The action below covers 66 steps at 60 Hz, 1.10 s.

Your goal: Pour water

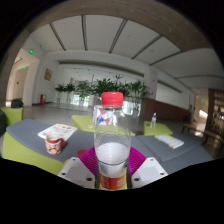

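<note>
A clear plastic bottle [112,135] with a red cap and a red label low down stands upright between my fingers, partly filled with water. My gripper [112,166] is shut on the bottle, with both magenta pads [90,158] pressing on its lower body. The bottle looks lifted above the table. The bottle's base is hidden below the fingers.
A grey table [60,150] with yellow-green edging lies below. A white paper cup with red print [55,142] stands on it to the left of the bottle. Another small bottle [153,122] and white papers [170,141] lie to the right. Beyond is a wide hall with plants.
</note>
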Motion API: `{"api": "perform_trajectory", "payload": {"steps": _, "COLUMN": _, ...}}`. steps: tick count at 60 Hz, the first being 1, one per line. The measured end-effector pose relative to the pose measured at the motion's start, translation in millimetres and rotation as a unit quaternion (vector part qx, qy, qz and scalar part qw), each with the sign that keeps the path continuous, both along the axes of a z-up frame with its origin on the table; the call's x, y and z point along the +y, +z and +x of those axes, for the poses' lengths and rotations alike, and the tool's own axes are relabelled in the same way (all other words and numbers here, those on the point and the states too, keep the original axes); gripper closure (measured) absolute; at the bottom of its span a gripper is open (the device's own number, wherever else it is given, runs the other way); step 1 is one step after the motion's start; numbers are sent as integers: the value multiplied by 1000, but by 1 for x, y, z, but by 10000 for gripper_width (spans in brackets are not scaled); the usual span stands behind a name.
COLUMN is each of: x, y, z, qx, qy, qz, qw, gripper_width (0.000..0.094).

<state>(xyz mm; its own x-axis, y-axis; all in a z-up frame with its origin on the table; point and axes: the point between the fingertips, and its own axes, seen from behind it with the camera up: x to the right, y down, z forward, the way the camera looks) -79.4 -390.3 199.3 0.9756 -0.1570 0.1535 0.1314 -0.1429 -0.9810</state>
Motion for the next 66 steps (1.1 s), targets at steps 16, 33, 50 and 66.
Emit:
{"api": "perform_trajectory", "payload": {"steps": 16, "x": 104, "y": 111, "z": 32, "qx": -278, "qy": -54, "qz": 55, "qw": 957, "gripper_width": 579}}
{"api": "perform_trajectory", "payload": {"steps": 33, "x": 224, "y": 147, "z": -88, "qx": -627, "qy": 1, "qz": 107, "qw": 772, "gripper_width": 579}}
{"api": "perform_trajectory", "payload": {"steps": 50, "x": 287, "y": 35, "z": -203, "qx": -835, "qy": 108, "qz": 113, "qw": 527, "gripper_width": 583}}
{"api": "perform_trajectory", "payload": {"steps": 66, "x": 293, "y": -16, "z": -231, "qx": -883, "qy": 149, "qz": 129, "qw": 427, "gripper_width": 581}}
